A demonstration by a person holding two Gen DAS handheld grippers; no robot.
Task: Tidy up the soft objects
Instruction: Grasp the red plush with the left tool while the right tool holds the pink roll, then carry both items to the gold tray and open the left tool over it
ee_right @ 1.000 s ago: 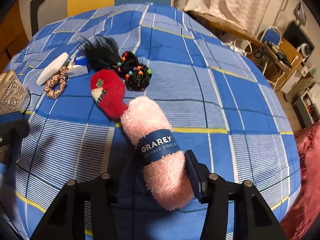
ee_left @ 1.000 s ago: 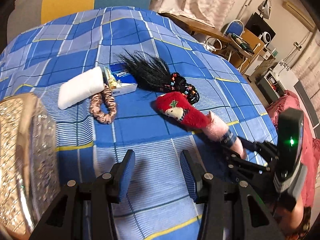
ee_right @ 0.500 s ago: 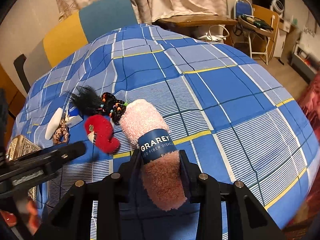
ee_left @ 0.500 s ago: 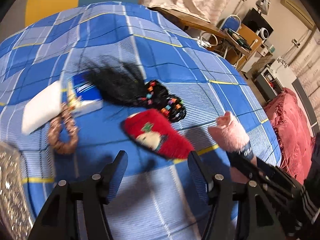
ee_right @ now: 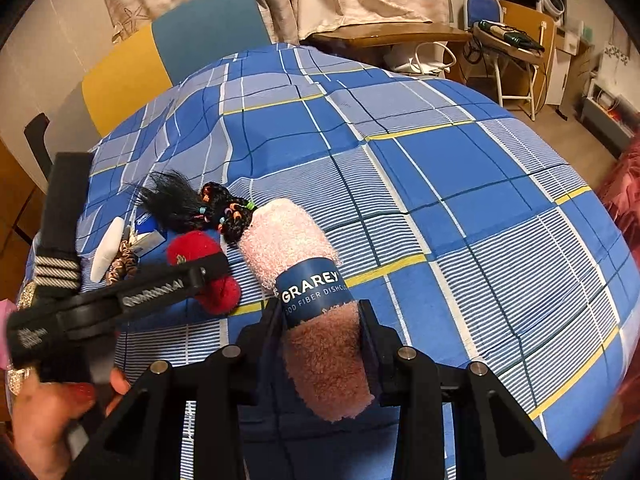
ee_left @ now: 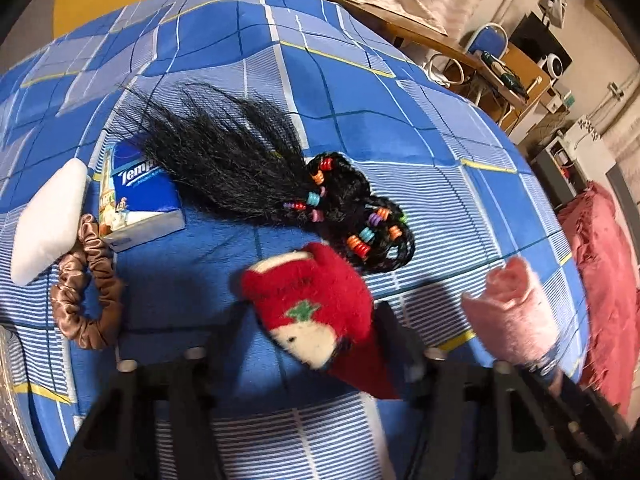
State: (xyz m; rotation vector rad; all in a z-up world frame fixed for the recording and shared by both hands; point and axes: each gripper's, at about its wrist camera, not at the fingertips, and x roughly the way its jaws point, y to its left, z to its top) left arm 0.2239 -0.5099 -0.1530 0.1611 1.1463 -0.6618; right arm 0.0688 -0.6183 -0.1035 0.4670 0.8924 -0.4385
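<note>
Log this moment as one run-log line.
right gripper: jaws shut on pink dishcloth roll, lifted | left gripper: jaws closing around red plush, not yet gripped | surface: blue checked cloth

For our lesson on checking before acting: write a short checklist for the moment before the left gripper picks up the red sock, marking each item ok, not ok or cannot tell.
1. Red sock lies between the closing left gripper jaws: ok.
2. Pads pressing the sock: not ok.
3. Right gripper holds the pink cloth roll firmly: ok.
4. Roll clear of the sock: ok.
5. Beaded hairpiece apart from the sock: cannot tell.
</note>
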